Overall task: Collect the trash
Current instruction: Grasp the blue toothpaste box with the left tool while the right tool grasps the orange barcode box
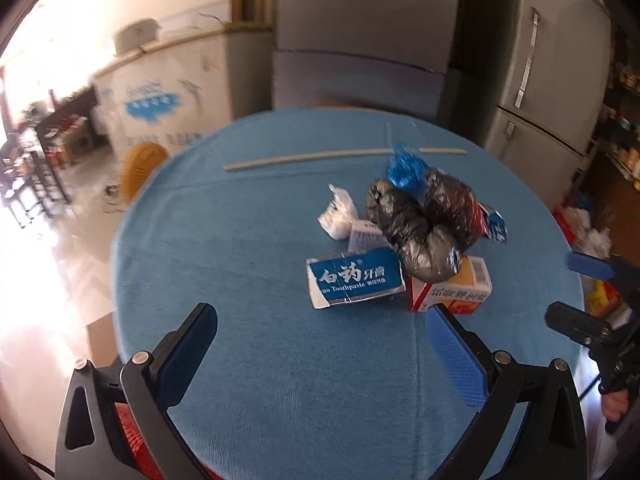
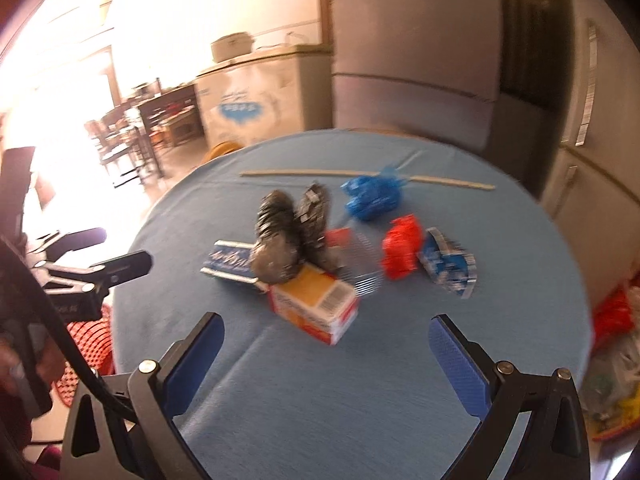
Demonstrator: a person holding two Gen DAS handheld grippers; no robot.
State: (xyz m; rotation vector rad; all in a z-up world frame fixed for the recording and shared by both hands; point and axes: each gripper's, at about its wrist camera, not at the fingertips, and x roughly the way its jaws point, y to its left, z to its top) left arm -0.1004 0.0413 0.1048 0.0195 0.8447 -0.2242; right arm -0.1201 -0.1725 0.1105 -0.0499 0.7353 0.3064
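At a round table (image 1: pixel 248 360) under a blue cloth, I hold both tongs spread wide and empty, short of a small heap of trash lying near the middle. The orange and white carton (image 2: pixel 316 306) lies dead ahead of my right gripper (image 2: pixel 326 344) and just beyond its fingertips, one corner pointing at me, its long side running from near right to far left; from my left gripper (image 1: pixel 322 334) the same carton (image 1: pixel 452 286) sits ahead and to the right, just past the right finger. I judge the right hand the nearer and squarer to it. The blue toothpaste box (image 1: pixel 354 278), flattened and torn at one end, lies ahead of the left gripper with its long side across my line of reach, so that one seems the left hand's to take. A crumpled black and silver bag (image 1: pixel 416 232) rests on top of the carton and against the toothpaste box, a white tissue wad (image 1: pixel 338 212) beside it. Farther back lie a blue bag (image 2: pixel 372 198), a red wrapper (image 2: pixel 402 252) and a blue and white packet (image 2: pixel 450 266), with a thin wooden stick (image 1: pixel 344 157) beyond them.
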